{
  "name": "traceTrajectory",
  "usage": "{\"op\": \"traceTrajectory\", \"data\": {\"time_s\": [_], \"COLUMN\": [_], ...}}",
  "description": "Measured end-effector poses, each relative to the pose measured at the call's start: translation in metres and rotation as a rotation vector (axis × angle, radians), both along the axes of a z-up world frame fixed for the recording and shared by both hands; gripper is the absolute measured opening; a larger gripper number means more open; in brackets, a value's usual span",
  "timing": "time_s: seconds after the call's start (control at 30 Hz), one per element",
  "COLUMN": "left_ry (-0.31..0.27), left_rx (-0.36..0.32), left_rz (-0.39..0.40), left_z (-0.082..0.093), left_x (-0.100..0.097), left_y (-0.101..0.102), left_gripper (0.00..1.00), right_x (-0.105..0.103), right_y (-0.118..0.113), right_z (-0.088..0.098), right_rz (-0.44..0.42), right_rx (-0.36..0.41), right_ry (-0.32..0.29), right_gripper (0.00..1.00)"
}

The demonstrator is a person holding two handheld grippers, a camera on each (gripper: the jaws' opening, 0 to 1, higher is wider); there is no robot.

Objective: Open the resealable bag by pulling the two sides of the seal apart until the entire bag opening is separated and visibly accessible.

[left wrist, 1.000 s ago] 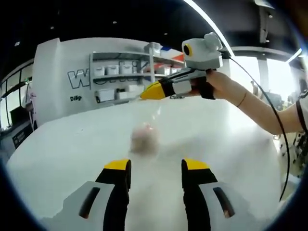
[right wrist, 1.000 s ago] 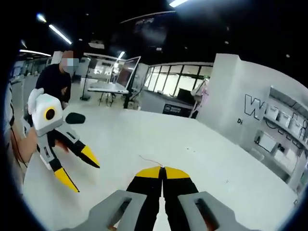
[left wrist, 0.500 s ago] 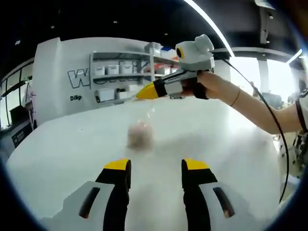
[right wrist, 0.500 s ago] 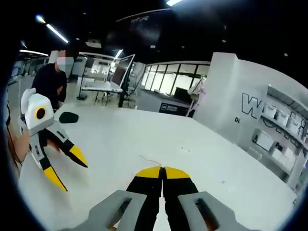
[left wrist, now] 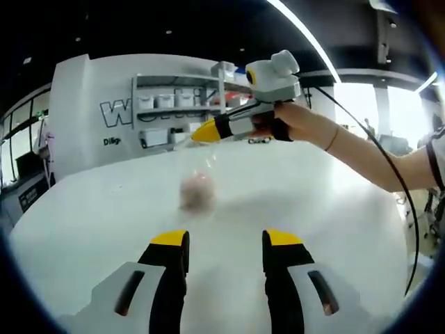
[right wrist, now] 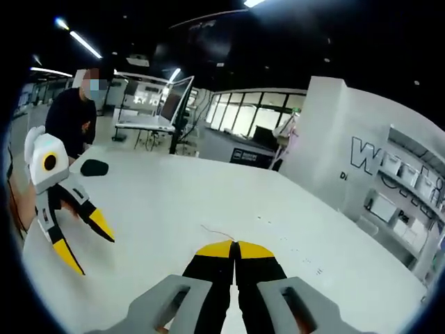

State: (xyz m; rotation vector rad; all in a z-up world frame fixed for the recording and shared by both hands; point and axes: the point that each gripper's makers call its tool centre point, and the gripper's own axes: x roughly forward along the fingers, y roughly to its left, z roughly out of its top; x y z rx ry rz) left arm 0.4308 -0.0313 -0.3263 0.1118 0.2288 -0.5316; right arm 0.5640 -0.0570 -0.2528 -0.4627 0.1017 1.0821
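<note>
1. Now we hold the right claw (left wrist: 201, 131) up above the white surface (left wrist: 327, 209), its yellow tips pressed together on a thin, clear edge that we take to be the top of the resealable bag (left wrist: 197, 186). In the right gripper view the same claw (right wrist: 234, 245) shows its jaws closed, with a fine sliver of film poking out beyond the tips.
2. Our left claw (left wrist: 224, 240) sits low with its jaws spread and nothing between them. In the right gripper view it (right wrist: 85, 242) is off to the side, also spread, well apart from the right claw.
3. The bag hangs from the right claw as a blurred, transparent shape with something pinkish inside, between the two claws in the left gripper view. We cannot tell whether its bottom touches the surface.
4. Compared with a second ago, the right claw and the bag have drifted further away and to the side in the left gripper view, while our left jaws have kept the same spread.
5. We judge the seal still shut: only one side is gripped, so the left claw has yet to take the opposite lip before any pulling apart can begin.
</note>
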Motion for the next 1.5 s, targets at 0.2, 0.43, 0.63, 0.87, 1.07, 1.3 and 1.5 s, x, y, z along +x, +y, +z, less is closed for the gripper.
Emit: {"op": "traceTrajectory", "data": {"time_s": [0.2,0.43,0.63,0.87,1.07,1.3,1.5], "left_ry": [-0.003,-0.023,-0.026,-0.025,-0.024,-0.023,-0.023], "left_rx": [0.003,-0.030,-0.032,-0.031,-0.037,-0.039,-0.047], "left_rz": [0.015,0.048,0.064,0.064,0.063,0.068,0.072], "left_z": [0.000,0.005,0.005,0.005,0.005,0.005,0.005], "left_x": [0.001,0.003,0.003,0.004,0.004,0.004,0.004], "left_y": [0.003,0.011,0.015,0.015,0.014,0.015,0.016], "left_gripper": [0.43,0.45,0.46,0.47,0.48,0.49,0.49], "right_x": [0.009,0.019,0.029,0.036,0.043,0.050,0.057], "right_y": [0.005,0.008,0.010,0.010,0.010,0.008,0.006], "right_z": [0.000,-0.002,0.001,0.007,0.007,0.005,0.006], "right_rz": [0.004,0.005,0.006,0.006,0.009,0.007,0.000], "right_rx": [-0.003,-0.014,-0.013,-0.008,-0.017,-0.015,-0.012], "right_ry": [-0.007,-0.021,-0.024,-0.035,-0.047,-0.044,-0.058], "right_gripper": [0.00,0.00,0.00,0.00,0.00,0.00,0.00]}}
